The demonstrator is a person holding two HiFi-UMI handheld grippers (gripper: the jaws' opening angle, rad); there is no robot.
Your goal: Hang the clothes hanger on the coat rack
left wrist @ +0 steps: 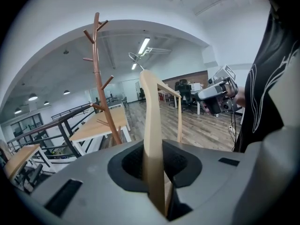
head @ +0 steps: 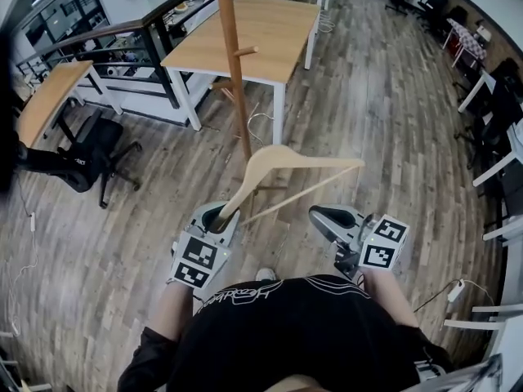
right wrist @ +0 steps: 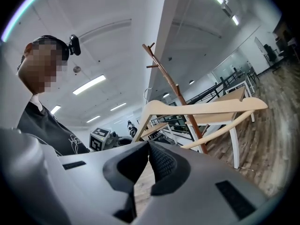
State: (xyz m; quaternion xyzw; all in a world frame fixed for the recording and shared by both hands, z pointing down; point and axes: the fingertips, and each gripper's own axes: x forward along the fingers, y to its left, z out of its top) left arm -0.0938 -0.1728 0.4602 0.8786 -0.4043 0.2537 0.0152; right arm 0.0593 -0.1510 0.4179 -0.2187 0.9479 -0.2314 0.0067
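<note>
A pale wooden clothes hanger (head: 282, 160) juts up and away from my left gripper (head: 219, 217), which is shut on one end of its arm. In the left gripper view the hanger's arm (left wrist: 152, 139) stands between the jaws, with its metal hook at the top. The brown wooden coat rack (head: 233, 64) stands on the floor just beyond the hanger, its pegs pointing outward; it also shows as the coat rack (left wrist: 99, 78) and the coat rack (right wrist: 174, 86). My right gripper (head: 323, 216) hovers to the right of the hanger, its jaws together with nothing between them (right wrist: 148, 146).
A light wooden table (head: 245, 31) stands behind the rack, with a black railing (head: 122, 35) to its left. A black office chair (head: 90, 158) sits at the left. White desks and dark chairs (head: 498, 113) line the right side. The floor is wood plank.
</note>
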